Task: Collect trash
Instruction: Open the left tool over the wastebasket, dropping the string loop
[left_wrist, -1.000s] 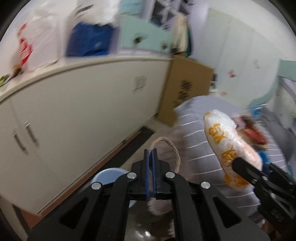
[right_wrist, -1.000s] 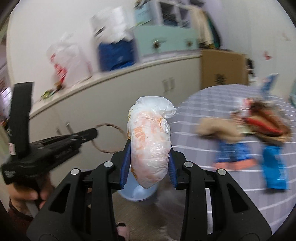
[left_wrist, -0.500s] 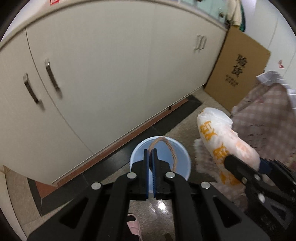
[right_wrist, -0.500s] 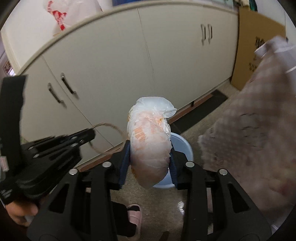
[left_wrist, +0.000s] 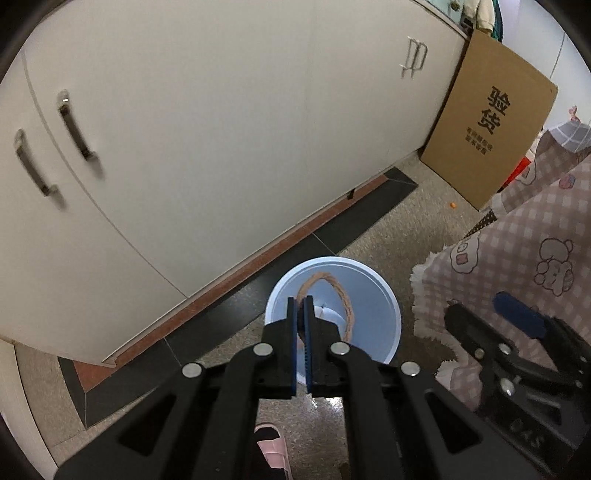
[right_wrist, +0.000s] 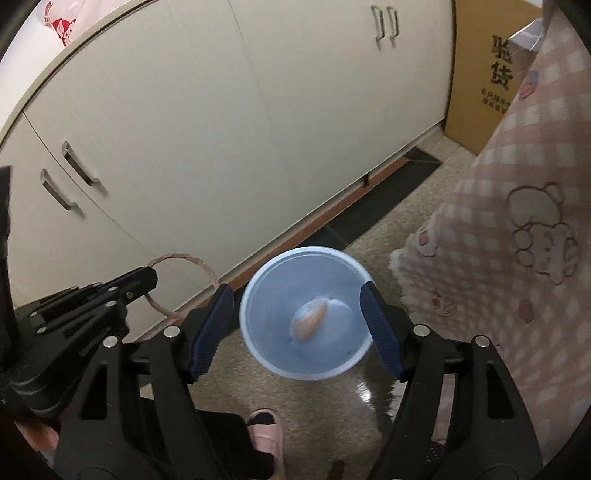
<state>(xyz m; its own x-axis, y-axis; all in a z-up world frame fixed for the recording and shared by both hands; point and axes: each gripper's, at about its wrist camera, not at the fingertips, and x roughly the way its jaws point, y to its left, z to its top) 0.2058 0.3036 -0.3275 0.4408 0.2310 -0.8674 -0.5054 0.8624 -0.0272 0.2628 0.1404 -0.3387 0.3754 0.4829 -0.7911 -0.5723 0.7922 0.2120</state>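
Down on the speckled floor (right_wrist: 384, 236), a pale blue bin (right_wrist: 255, 295) stands near the cream cabinets (left_wrist: 221, 129), with a pink checked cloth (right_wrist: 517, 221) hanging at the right and a cardboard box (left_wrist: 487, 122) leaning against the far cabinet end.

The left tool (left_wrist: 301, 310) is clamped on a loop of brown twine (left_wrist: 343, 299) held over the bin's mouth. The right tool (right_wrist: 297, 314) has its jaws opening, nothing between them — the white-and-orange bag (right_wrist: 308, 318) lies blurred inside the bin.

A second ago that bag sat pinched in the right tool above a striped bench; half a second ago it was still gripped over the bin. Both tools have dropped toward the floor since.

A pink slipper (right_wrist: 266, 432) is partly hidden behind the right tool's frame, and the box's small print is unreadable.
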